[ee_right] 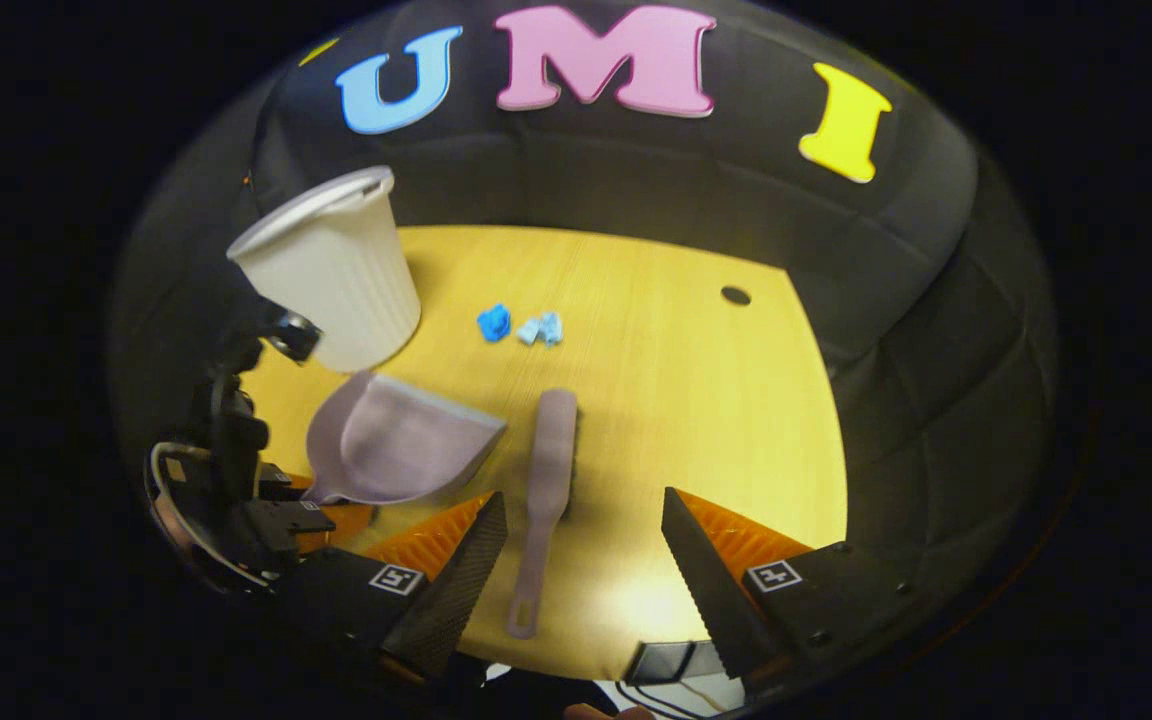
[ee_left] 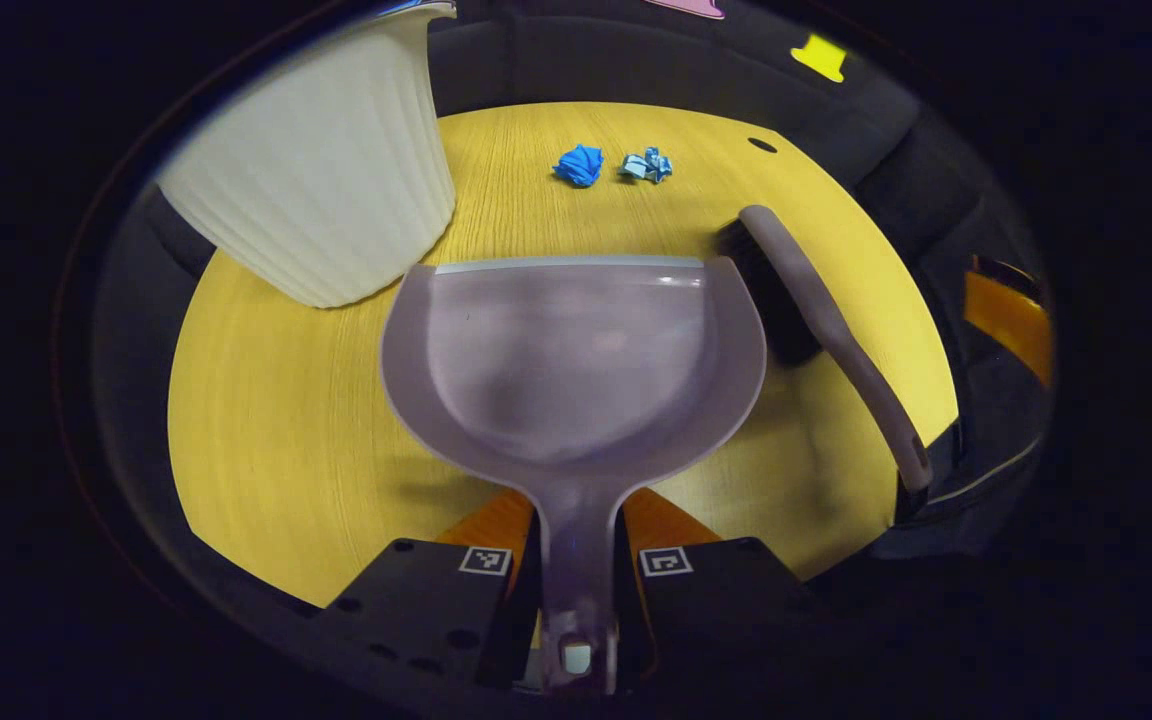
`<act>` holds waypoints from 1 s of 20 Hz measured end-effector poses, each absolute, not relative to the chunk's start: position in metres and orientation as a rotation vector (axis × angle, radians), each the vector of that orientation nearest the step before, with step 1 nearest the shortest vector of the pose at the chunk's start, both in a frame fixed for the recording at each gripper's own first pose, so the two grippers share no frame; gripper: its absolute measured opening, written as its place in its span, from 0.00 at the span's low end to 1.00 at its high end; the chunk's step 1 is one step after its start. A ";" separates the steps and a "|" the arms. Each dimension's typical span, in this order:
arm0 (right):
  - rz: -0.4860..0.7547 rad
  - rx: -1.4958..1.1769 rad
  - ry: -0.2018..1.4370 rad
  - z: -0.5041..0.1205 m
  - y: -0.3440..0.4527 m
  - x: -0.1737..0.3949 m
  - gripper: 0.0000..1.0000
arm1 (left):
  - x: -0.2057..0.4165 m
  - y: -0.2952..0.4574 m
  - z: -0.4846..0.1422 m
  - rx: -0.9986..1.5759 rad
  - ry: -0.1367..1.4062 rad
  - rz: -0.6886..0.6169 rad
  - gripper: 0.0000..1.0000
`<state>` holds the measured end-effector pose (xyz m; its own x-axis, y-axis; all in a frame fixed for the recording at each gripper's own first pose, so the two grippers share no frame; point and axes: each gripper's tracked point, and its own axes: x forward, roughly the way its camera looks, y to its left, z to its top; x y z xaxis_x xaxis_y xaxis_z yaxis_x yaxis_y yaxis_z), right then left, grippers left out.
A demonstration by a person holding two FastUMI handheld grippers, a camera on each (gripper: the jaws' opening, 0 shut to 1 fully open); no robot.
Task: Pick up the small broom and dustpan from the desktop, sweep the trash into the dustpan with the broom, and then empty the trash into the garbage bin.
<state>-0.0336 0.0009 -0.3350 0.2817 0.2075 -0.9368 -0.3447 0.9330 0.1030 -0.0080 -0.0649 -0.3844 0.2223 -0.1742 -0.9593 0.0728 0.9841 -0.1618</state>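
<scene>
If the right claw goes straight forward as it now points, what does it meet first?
Probably the lilac plastic broom's handle, lying on the yellow wooden desktop between the open right claw fingers; height above it is unclear.

A desk (ee_right: 696, 400) with a yellow, wood-grain top fills the middle of the booth, the grain running in fine lines away from the camera. A small dark round hole (ee_right: 735, 295) sits in the top near its far right corner; in the left gripper view the same hole (ee_left: 762, 145) lies close to the far edge. Behind and around the desk stands a black padded cloth wall (ee_right: 936, 330), quilted into soft panels with visible seams. Light falls from above, leaving a bright patch on the near part of the top and soft shadows across it.
</scene>
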 end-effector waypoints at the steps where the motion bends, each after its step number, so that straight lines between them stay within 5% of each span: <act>1: 0.386 -0.146 1.287 -0.348 0.007 -0.041 0.96 | -0.012 -0.066 -0.382 -0.111 1.337 -0.171 0.31; 8: 0.337 -0.294 1.564 -0.413 0.001 -0.071 1.00 | -0.053 -0.031 -0.342 -0.124 1.245 -0.149 0.30; 12: 0.277 -0.290 1.620 -0.427 0.002 -0.070 0.80 | -0.055 -0.025 -0.343 -0.137 1.232 -0.159 0.30; 13: 0.270 -0.302 1.637 -0.431 -0.001 -0.071 0.65 | -0.055 -0.024 -0.344 -0.137 1.234 -0.159 0.30; 15: 0.250 -0.268 1.679 -0.435 -0.001 -0.075 0.69 | -0.055 -0.025 -0.343 -0.147 1.235 -0.171 0.31; 19: 0.226 -0.223 1.706 -0.438 0.000 -0.075 0.37 | -0.053 -0.030 -0.343 -0.176 1.242 -0.196 0.31; 20: 0.235 -0.214 1.710 -0.440 0.000 -0.075 0.40 | -0.052 -0.030 -0.344 -0.178 1.245 -0.195 0.31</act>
